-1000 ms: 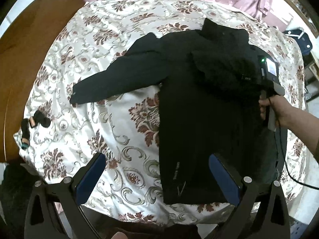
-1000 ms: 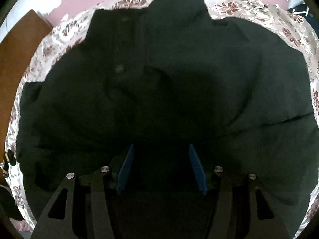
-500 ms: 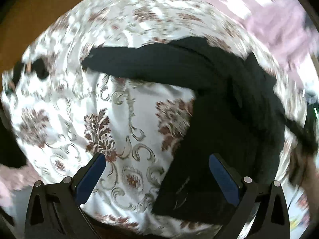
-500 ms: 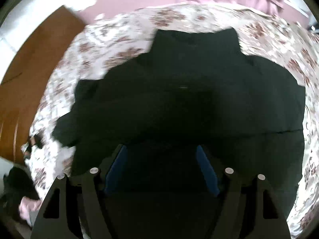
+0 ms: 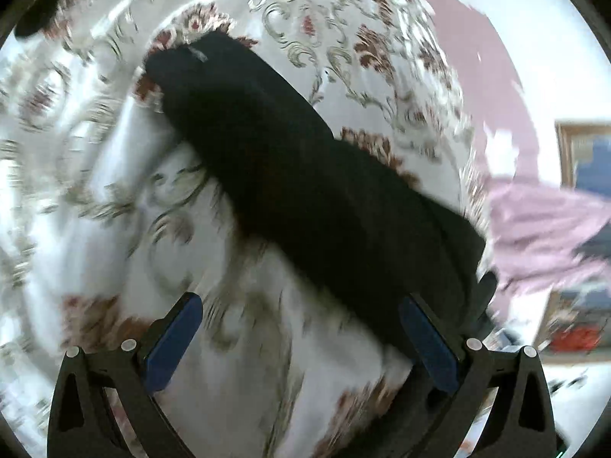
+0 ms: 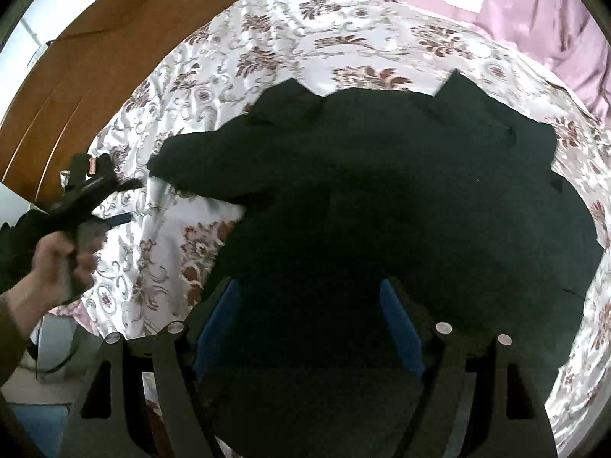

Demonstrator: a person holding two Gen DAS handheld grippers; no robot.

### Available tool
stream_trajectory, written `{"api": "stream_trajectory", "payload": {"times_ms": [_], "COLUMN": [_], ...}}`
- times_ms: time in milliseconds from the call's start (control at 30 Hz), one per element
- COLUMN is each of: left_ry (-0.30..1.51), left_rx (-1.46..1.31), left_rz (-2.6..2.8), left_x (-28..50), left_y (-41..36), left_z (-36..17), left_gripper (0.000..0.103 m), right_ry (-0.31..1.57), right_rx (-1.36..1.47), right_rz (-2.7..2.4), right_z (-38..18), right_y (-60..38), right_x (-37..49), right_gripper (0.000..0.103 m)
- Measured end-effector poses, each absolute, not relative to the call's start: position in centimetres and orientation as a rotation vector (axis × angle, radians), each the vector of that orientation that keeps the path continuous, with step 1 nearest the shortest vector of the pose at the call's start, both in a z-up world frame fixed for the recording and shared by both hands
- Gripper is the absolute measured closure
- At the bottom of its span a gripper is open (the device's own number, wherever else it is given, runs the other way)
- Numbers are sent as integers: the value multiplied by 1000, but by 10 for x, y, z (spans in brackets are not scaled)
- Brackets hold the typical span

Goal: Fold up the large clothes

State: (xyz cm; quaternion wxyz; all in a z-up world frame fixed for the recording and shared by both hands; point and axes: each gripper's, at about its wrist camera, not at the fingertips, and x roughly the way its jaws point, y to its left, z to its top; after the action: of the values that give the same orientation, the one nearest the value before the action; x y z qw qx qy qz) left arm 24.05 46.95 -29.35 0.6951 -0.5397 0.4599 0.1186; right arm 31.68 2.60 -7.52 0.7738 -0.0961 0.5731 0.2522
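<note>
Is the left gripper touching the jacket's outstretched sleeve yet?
Cannot tell. In the blurred left wrist view the left gripper is open, and the sleeve runs behind its right finger, so overlap hides any gap. The right wrist view shows it short of the cuff, unclearly.

light: soft daylight; left view: motion-blurred; right view: sharp; edges: fisheye-warped

Left wrist view: bedspread pattern smeared by motion blur; jacket sleeve shoulder end hidden behind right finger. Right wrist view: jacket hem cut off at bottom edge; its folds unreadable in the dark.
</note>
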Motion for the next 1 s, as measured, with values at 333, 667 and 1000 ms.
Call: {"api": "stream_trajectory", "payload": {"times_ms": [333,667,1000], "left_ry": [980,906,924], "left_rx": [-1361,-1433,-955], "left_rz": [218,193,192], "left_x": [309,311,325], "left_y": [495,506,499], "left_z": [-350,-365,-266], "left_gripper": [0,81,95], "right_ry": [1201,1167,1178], "right_rx": [-210,-284,-377], "right_rz": [570,584,600], "right_z": [-93,-108,-148], "right_y": [73,107,141], "right_x": [336,385,416], "right_gripper": [32,32,51]}}
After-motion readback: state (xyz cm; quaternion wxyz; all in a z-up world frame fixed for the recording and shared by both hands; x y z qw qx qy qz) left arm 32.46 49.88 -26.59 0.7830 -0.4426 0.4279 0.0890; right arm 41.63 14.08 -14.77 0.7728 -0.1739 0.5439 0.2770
